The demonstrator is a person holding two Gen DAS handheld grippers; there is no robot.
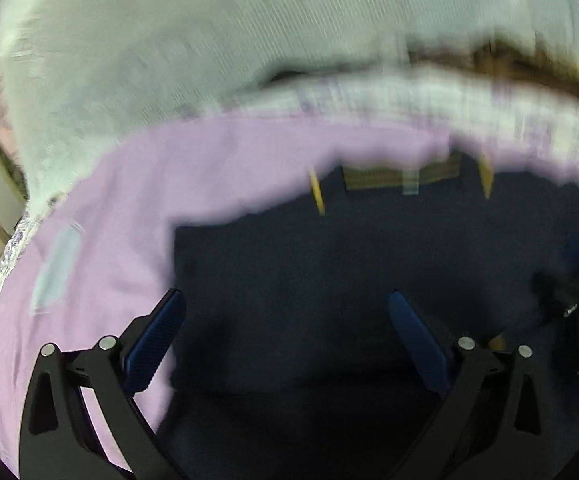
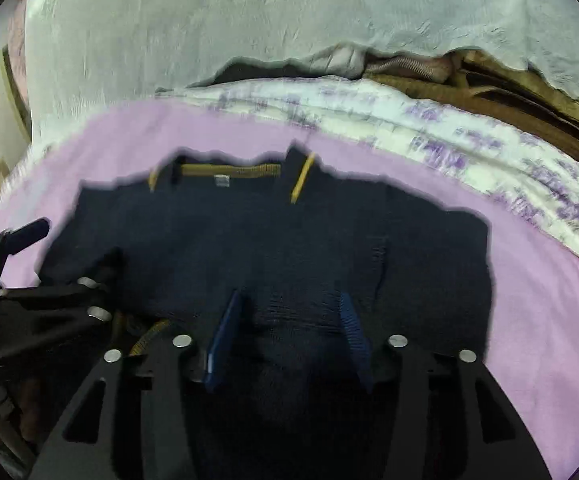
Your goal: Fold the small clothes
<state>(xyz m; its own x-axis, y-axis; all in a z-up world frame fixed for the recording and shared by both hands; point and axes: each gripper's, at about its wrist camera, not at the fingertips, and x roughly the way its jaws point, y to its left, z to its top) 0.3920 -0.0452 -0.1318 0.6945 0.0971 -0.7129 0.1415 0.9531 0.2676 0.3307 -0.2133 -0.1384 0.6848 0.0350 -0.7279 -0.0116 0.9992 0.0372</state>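
A navy knitted sweater (image 2: pixel 249 236) with mustard trim at the collar (image 2: pixel 229 169) lies flat on a lilac sheet (image 2: pixel 537 280). My right gripper (image 2: pixel 289 296) hovers low over its near part, blue pads apart, and a raised fold of navy knit sits between them without being pinched. My left gripper (image 1: pixel 285 294) stands wide open over the sweater's (image 1: pixel 329 264) left side, with nothing held. In the right wrist view the left gripper (image 2: pixel 29 280) shows at the left edge of the sweater. The left wrist view is blurred.
Beyond the lilac sheet (image 1: pixel 121 200) lies a white quilt with purple flowers (image 2: pixel 429 120), then a pale green blanket (image 2: pixel 209 20). Brown folded clothes (image 2: pixel 489 80) are tucked under the blanket at the upper right. The bed's edge falls away at the far left.
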